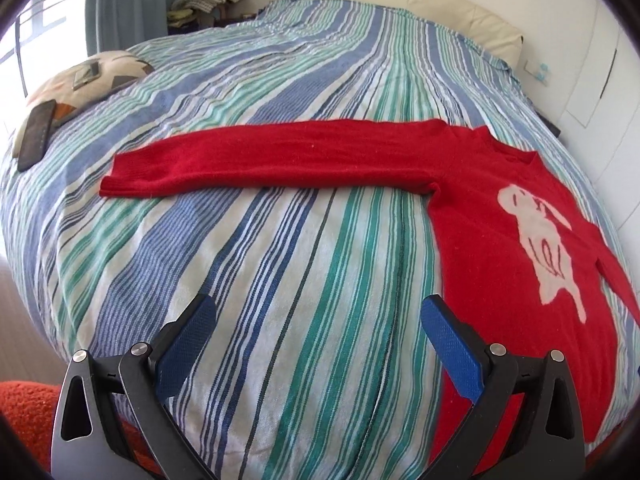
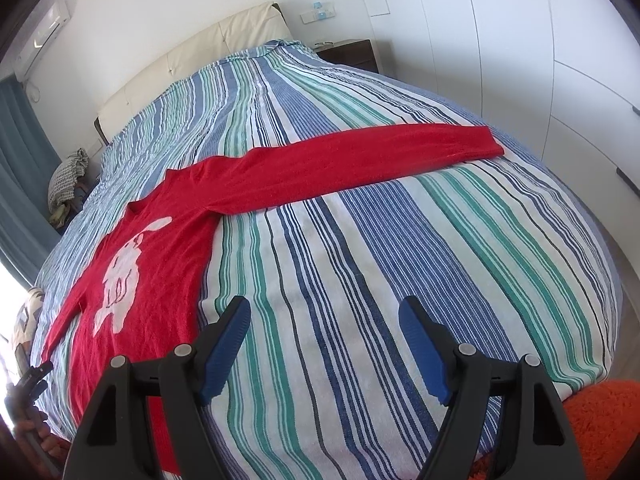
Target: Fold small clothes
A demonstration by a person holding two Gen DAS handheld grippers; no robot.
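Left gripper (image 1: 318,314) and right gripper (image 2: 324,314): jaws spread wide, holding nothing, above the bed's (image 1: 280,260) near edge. Red sweater (image 1: 500,240) lies flat, sleeves outstretched.

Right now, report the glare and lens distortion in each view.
Left wrist view: window at upper left blown out white; striped bedspread bulges barrel-like. Right wrist view: wardrobe doors curve, overexposed glare at lower left; red sweater stays sharp.

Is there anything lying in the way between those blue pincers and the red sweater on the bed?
Nothing visible. Only bare striped bedspread lies between the open left gripper and the red sweater, and likewise ahead of the open right gripper. The cushion sits off to the side, beyond the sleeve's cuff.
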